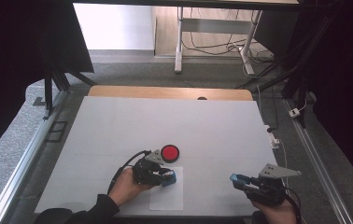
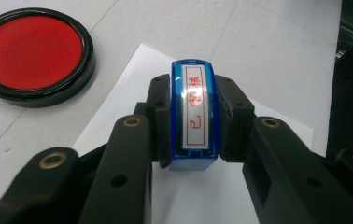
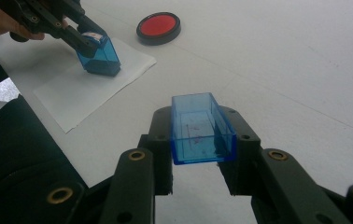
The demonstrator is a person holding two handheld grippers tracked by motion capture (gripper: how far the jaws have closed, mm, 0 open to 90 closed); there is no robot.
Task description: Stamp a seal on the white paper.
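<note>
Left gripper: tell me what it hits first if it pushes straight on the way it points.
The left gripper, jaws shut on the blue stamp, points down at the white paper sheet. Going straight on, the stamp's base would probably press into that sheet first; the red ink pad lies off to the side.

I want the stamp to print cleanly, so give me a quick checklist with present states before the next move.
1. Left claw shut on blue stamp: ok.
2. Stamp over the white paper sheet: ok.
3. Stamp base flat on the paper: cannot tell.
4. Right claw shut on the clear blue cap, held away from the paper: ok.
5. Red ink pad open, beside the paper: ok.
6. Stamp face inked: cannot tell.
</note>
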